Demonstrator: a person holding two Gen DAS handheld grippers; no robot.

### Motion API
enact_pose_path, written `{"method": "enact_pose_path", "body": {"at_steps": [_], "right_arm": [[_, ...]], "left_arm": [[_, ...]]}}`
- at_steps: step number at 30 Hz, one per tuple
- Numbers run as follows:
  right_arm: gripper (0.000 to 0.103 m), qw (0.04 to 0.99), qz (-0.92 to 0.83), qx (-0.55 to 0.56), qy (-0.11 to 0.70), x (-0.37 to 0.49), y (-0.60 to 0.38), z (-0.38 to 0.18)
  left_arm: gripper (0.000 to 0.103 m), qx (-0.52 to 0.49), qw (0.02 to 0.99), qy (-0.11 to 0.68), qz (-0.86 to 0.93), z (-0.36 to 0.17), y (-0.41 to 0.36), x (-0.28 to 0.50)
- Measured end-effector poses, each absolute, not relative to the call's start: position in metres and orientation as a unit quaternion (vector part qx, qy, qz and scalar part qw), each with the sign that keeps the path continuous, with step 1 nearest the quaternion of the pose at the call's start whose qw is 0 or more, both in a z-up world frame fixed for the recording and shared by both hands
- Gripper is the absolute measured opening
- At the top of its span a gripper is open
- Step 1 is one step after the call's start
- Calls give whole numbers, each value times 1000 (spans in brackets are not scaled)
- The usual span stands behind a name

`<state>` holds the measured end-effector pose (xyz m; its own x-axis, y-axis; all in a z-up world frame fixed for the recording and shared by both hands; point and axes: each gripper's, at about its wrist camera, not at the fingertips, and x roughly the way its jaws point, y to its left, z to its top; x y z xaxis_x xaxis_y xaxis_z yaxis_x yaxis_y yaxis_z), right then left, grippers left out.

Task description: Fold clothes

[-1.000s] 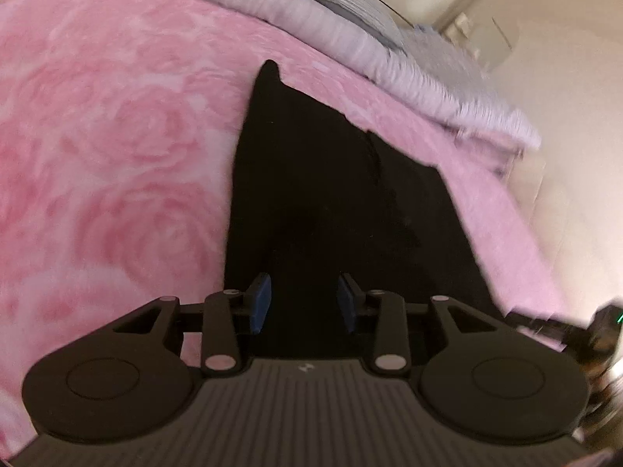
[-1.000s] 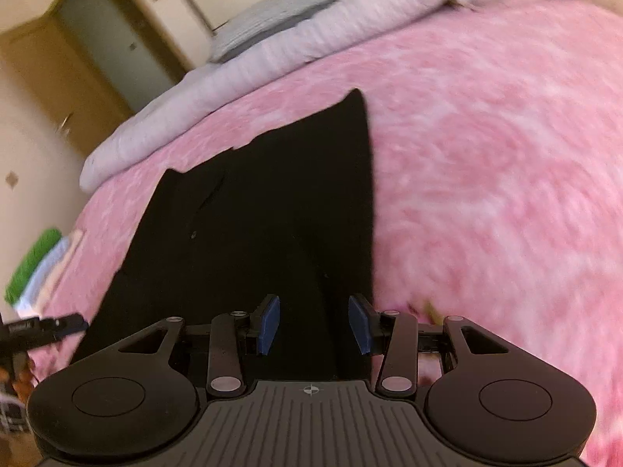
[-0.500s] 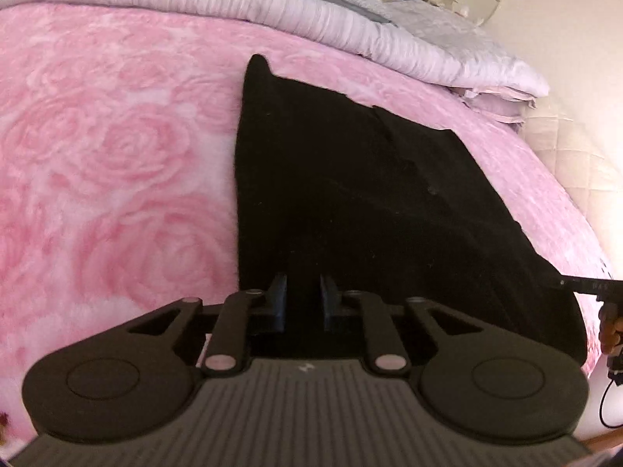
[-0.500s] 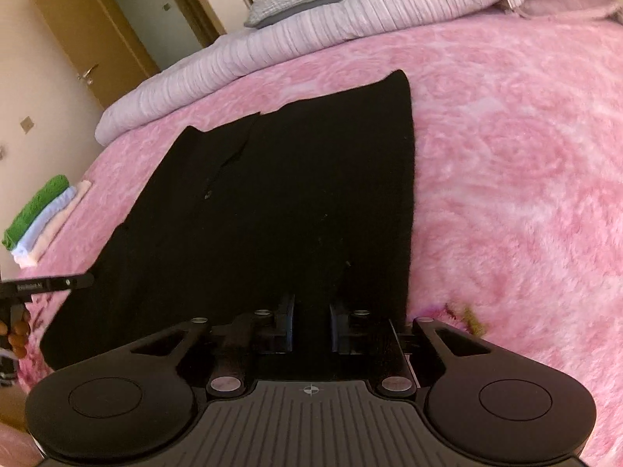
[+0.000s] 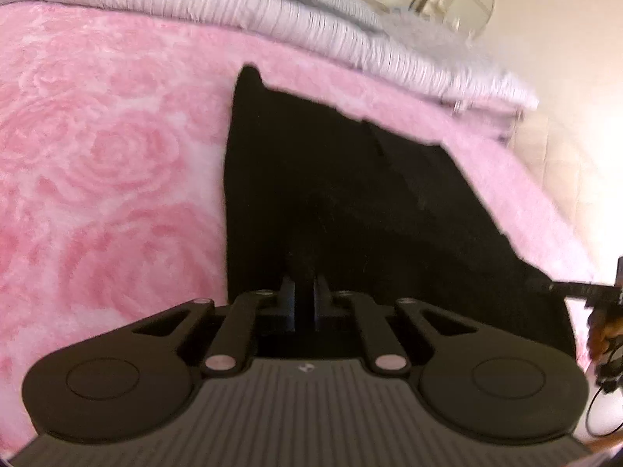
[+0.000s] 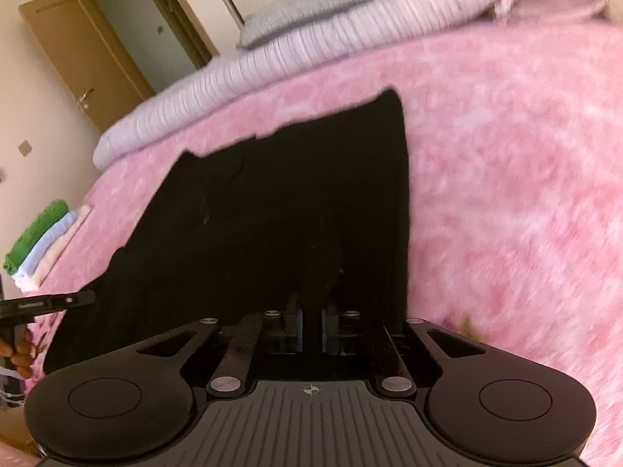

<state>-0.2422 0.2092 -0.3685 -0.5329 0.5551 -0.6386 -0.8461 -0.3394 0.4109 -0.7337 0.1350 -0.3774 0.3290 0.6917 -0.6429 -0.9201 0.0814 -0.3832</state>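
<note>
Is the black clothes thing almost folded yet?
Only just starting. Done: a folded pile sits at the bed's edge. In hand: the left tool and right tool each pinch the near edge of the black garment. Left: it lies mostly spread out on the pink blanket, so the folding remains.

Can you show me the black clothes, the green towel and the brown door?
Black cloth garment [image 6: 280,202], right wrist view, its flat middle.
Green folded towel [image 6: 37,233], right wrist view, top of the stack.
Brown wooden door [image 6: 78,54], right wrist view, its panel.

Left claw [image 5: 305,299] pinched nearly closed on black garment [image 5: 335,202]; right claw [image 6: 311,325] likewise clamped on garment's near edge, both held low.
</note>
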Motion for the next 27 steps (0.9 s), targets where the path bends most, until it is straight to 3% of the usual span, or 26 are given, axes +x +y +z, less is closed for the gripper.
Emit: {"method": "enact_pose_path", "body": {"at_steps": [8,13,17,22,27], "right_arm": [[6,465,810,-149,325,-241,216,-342],[8,478,777,-171,371,-245,241,-367],[25,501,754,-167,391,-236,230,-370],[34,537,727,-121,410,-204,184,-354],[46,535,676,-6,506,-164,115,-350]], "left_arm": [[5,-325,743,116,574,-352,139,-735],[8,-350,721,143,580,-368,160,-736],[9,-358,696,172,599,-375,148,-735],[9,-397,668,136,615,-367,98,-752],[24,-473,626,46,618,-364,33,-772]]}}
